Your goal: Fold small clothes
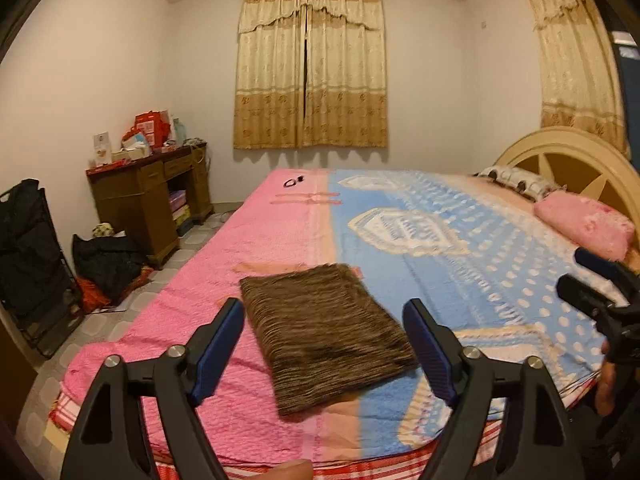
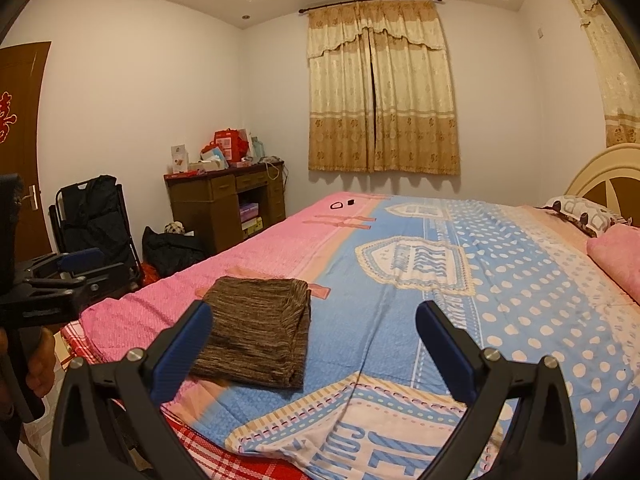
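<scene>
Brown striped knit garment (image 1: 326, 334) lies folded into a flat rectangle near the foot edge of the bed (image 1: 256, 240), on the pink side of the cover, right edge touching the blue. Left gripper (image 1: 324, 346) and right gripper (image 2: 314, 344) both held above it, jaws spread wide, holding nothing. Judgement: fold looks complete (or one halving remains). Next move calls for pinching a short edge with both.

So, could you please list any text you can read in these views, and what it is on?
Bedspread: large letters run along the near edge and in the shield emblems, cut off and warped, not readable.
Door: a red decorative character, partly out of frame.
Red boxes on the desk: print too small to read.
</scene>
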`<state>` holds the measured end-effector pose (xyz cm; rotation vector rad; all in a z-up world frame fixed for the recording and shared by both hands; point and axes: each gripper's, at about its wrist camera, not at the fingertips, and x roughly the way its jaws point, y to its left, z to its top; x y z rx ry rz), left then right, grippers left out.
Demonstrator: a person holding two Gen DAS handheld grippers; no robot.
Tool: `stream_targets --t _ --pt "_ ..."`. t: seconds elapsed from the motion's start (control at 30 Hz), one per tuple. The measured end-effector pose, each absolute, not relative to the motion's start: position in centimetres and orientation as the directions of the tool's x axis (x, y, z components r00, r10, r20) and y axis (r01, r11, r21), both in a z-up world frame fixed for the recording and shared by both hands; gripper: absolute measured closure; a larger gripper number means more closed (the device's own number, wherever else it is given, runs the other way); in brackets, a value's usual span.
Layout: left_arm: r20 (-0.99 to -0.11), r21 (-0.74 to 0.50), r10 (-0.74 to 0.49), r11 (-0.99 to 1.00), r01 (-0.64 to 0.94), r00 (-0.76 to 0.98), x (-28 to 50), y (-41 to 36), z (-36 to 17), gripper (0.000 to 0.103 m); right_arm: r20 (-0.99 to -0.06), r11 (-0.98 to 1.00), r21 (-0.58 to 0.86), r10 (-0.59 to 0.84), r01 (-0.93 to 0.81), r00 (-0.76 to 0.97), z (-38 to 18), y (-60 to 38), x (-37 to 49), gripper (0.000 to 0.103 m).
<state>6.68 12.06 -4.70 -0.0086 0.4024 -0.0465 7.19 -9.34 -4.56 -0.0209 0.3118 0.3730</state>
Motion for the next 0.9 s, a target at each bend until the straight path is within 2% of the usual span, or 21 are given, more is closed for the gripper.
stream_targets --t 0.03,0.47,0.9 --pt "-0.380 -0.021 -0.053 0.999 0.049 0.923 6.5 12.0 -4.5 0.001 -0.303 0.932 0.037 0.355 -0.362 0.884 -4.5 -9.4 7.2 0.000" --pt "-0.330 -0.010 -0.049 0.999 0.048 0.943 5.5 11.6 -3.7 0.001 -0.305 0.928 0.034 0.362 -0.370 0.881 -4.8 -9.4 6.9 0.000" --pt "-0.362 -0.045 -0.088 0.996 0.077 0.928 6.3 12.4 -4.6 0.001 -0.335 0.922 0.017 0.369 -0.386 0.867 -5.7 -8.7 7.0 0.000"
